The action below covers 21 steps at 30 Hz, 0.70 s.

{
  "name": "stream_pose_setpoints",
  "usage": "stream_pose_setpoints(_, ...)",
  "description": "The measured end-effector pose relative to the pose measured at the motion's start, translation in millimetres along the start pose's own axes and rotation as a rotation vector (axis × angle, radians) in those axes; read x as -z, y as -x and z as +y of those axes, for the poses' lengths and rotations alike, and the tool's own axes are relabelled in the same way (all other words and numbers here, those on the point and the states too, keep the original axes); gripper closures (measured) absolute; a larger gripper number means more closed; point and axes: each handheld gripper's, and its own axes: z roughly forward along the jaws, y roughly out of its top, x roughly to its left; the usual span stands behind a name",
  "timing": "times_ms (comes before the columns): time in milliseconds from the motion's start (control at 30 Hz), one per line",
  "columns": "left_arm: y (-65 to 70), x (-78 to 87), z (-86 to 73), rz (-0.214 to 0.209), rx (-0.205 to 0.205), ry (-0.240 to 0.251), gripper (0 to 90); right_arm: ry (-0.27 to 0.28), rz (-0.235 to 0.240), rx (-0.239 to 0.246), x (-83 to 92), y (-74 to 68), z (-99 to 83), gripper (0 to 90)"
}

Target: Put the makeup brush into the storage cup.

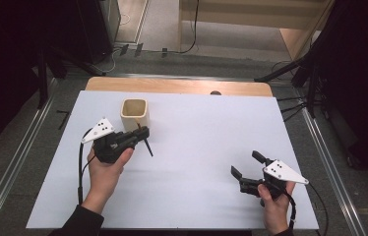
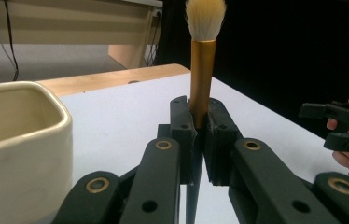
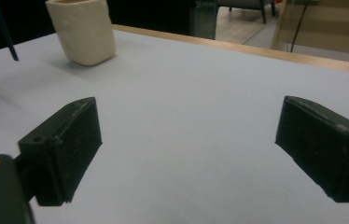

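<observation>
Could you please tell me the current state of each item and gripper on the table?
Cream ceramic square cup: upright, empty as far as its inside shows, touched by neither gripper.
Makeup brush with gold ferrule and pale bristles: clamped at the ferrule, held off the table.
Left gripper: jaws shut on the brush, beside the cup.
Right gripper: jaws wide open, nothing between them.

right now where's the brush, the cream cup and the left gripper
brush (image 2: pixel 202 70), left gripper view, on its gold ferrule
cream cup (image 1: pixel 135 114), high view, on its front wall
left gripper (image 2: pixel 200 122), left gripper view, between the fingertips clamping the brush
</observation>
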Motion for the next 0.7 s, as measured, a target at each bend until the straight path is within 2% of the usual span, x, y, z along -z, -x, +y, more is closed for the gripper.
stream_pose_setpoints(33, -1.8, 0.3, 1.6, 0.004, 0.0, 0.001, 84.9, -0.003, -0.014, -0.006, 1.1, 1.3, -0.7, 5.1)
stream_pose_setpoints(100, -3.8, 0.4, 2.9, 0.008, 0.001, 0.004, 84.9, -0.001, -0.01, -0.014, 3.4, 4.3, -1.7, 0.3)
stream_pose_setpoints(167, -10.8, 1.7, 7.4, 0.017, 0.008, 0.009, 84.9, 0.001, -0.023, -0.007, 5.0, 5.5, -2.1, 0.0)
stream_pose_setpoints(400, -22.7, 5.0, 17.0, 0.05, 0.021, 0.035, 84.9, 0.014, -0.016, 0.011, 9.6, 7.7, -5.7, 0.0)
stream_pose_setpoints(700, -34.0, 2.9, 32.0, 0.087, 0.008, 0.044, 84.9, 0.015, -0.01, 0.02, 16.7, 14.7, -15.4, 0.0)
